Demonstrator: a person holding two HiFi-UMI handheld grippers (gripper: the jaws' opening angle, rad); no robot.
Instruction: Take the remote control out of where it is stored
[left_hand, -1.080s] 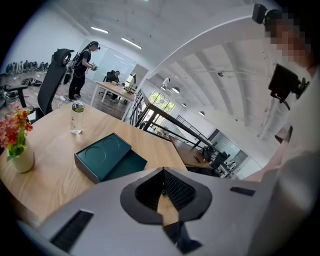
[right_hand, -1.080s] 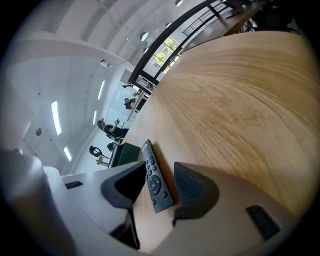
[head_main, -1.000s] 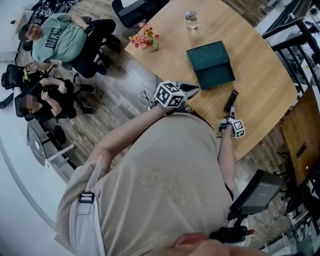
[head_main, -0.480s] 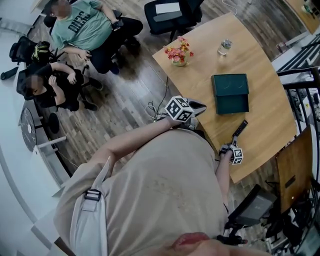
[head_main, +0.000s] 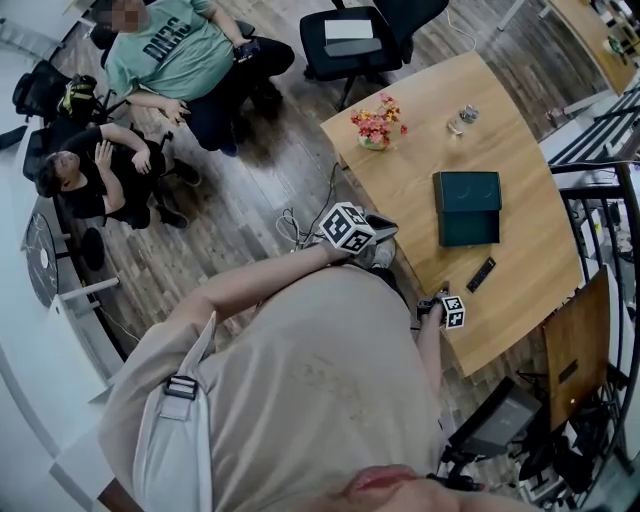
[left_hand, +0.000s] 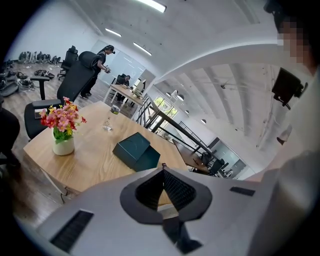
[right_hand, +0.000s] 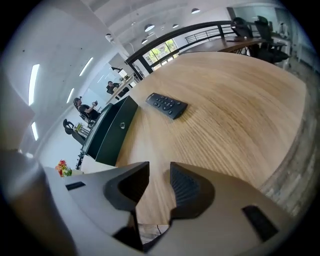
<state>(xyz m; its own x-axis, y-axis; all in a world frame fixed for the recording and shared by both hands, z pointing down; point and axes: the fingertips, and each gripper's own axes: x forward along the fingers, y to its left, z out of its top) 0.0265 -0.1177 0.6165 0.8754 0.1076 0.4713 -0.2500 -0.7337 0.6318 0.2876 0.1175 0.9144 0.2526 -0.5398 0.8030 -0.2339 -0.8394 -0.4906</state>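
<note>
The black remote control (head_main: 481, 274) (right_hand: 166, 105) lies flat on the round wooden table (head_main: 420, 170), just beyond a corner of the dark green box (head_main: 467, 207) (right_hand: 107, 131) (left_hand: 136, 151). My right gripper (head_main: 440, 302) (right_hand: 160, 172) hovers over the table's near edge, short of the remote and pointing towards it. Its jaws are closing with only a narrow gap left and nothing between them. My left gripper (head_main: 383, 227) (left_hand: 163, 170) is held off the table's left edge in front of my body. It is shut and empty.
A vase of flowers (head_main: 377, 128) (left_hand: 62, 125) and a glass (head_main: 462, 118) (left_hand: 107, 124) stand at the table's far side. An office chair (head_main: 350, 35) is behind the table. Two seated people (head_main: 170, 60) are to the left, and a black railing (head_main: 600, 170) to the right.
The head view has swung, so the table now shows smaller and further right. My right gripper has drifted to the remote's lower left, nearer the table edge. The remote and box have not moved.
</note>
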